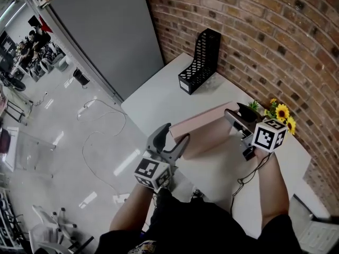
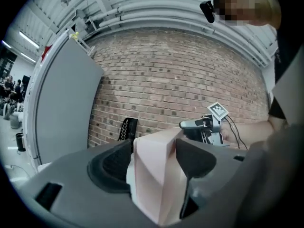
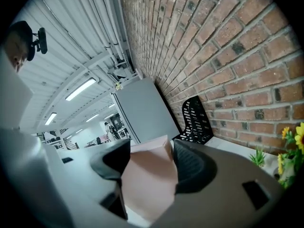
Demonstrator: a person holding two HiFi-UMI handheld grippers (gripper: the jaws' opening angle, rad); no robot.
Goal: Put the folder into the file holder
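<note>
A pink folder (image 1: 204, 131) hangs over the white table (image 1: 159, 94), held at both ends. My left gripper (image 1: 176, 133) grips its near-left end; in the left gripper view the folder (image 2: 156, 175) fills the gap between the jaws of that gripper (image 2: 152, 151). My right gripper (image 1: 233, 112) holds the right end, and in the right gripper view the folder (image 3: 147, 179) sits pressed between both pads of that gripper (image 3: 149, 158). The black mesh file holder (image 1: 200, 62) stands upright and apart, at the table's far end against the brick wall, and shows again as the file holder (image 2: 126, 129) (image 3: 197, 120) past the folder.
Yellow artificial flowers (image 1: 280, 112) stand by the wall just right of my right gripper, and the flowers (image 3: 289, 151) show at that view's edge. A grey partition (image 1: 106, 30) rises left of the table. A black cable (image 1: 249, 176) trails from the right gripper across the table.
</note>
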